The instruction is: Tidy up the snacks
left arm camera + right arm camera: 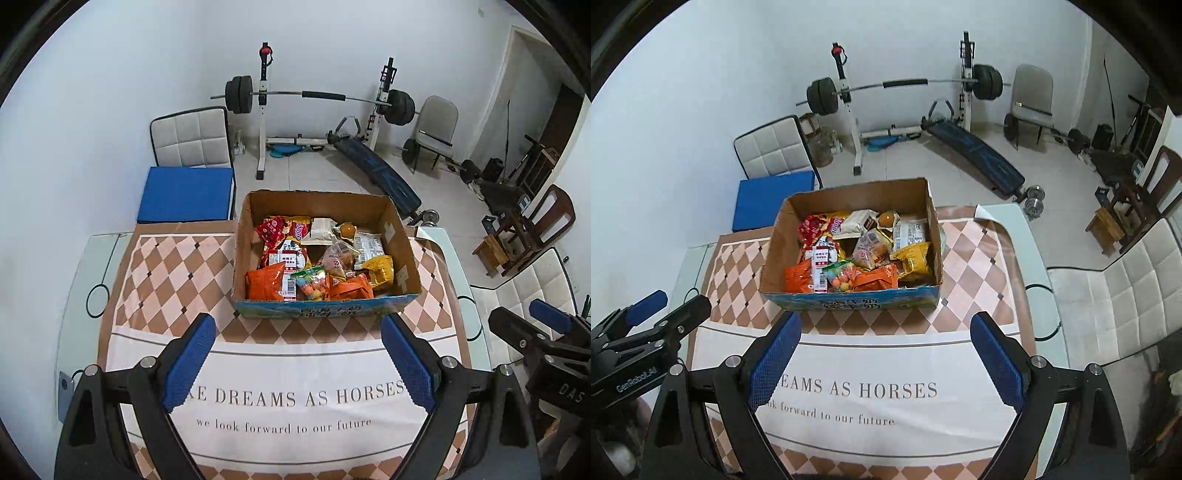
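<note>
A cardboard box (402, 236) (932, 221) stands on the far half of the table and holds several snack packets: orange bags (264, 282) (877, 277), a yellow bag (380, 267) (916, 258), red packets (271, 229) (810, 227) and a bag of coloured candies (314, 284) (842, 277). My left gripper (299, 328) hovers open above the printed cloth, short of the box's near wall. My right gripper (886, 326) is open too, at the same distance from the box. Nothing is between either pair of blue pads. Each gripper shows at the edge of the other's view.
The glass table wears a checked cloth (166, 266) (979, 258) with lettering. White padded chairs stand at the far left (190, 138) and the right (1126, 295), one with a blue cushion (186, 194). A barbell rack (314, 96) and bench (975, 155) fill the floor behind.
</note>
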The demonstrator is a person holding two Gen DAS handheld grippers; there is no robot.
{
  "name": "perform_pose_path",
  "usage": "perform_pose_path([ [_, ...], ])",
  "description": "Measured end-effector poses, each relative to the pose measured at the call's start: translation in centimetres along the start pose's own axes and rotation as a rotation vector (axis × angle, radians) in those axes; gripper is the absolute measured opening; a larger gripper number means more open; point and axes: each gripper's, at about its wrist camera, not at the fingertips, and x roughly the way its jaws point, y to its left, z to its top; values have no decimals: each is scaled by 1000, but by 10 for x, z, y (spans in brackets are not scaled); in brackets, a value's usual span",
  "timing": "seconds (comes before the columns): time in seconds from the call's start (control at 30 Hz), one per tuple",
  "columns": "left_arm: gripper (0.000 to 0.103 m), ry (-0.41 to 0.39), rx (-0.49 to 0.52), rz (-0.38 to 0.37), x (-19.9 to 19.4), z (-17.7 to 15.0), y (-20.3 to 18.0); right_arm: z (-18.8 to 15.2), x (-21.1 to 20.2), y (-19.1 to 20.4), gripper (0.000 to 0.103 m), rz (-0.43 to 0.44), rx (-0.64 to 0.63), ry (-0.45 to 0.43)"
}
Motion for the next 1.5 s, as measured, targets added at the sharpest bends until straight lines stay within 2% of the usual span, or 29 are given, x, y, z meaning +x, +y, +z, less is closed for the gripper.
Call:
perform_pose_path([
  [0.3,92,-73,10,6,-51,-11,-3,-21,-67,17,95,-12,-51,-73],
  [0.53,92,-133,15,31,-73,-12,-3,-25,-96,20,99,-33,-60,-118],
  [0.63,92,-148,18,40,-73,-12,-3,-22,-99,19,99,-46,-51,-132],
  [0.73,101,-151,25,50,-68,-10,-2,-19,-98,18,100,-64,-47,-146],
  [0.9,102,-149,28,60,-57,-8,-3,-12,-88,17,100,-95,-41,-165],
  [1.17,102,-139,40,101,-44,-3,-8,-3,-70,12,100,-99,-18,-164],
  [1.5,102,-150,37,88,-43,-4,-16,-2,-67,11,100,-114,-23,-167],
])
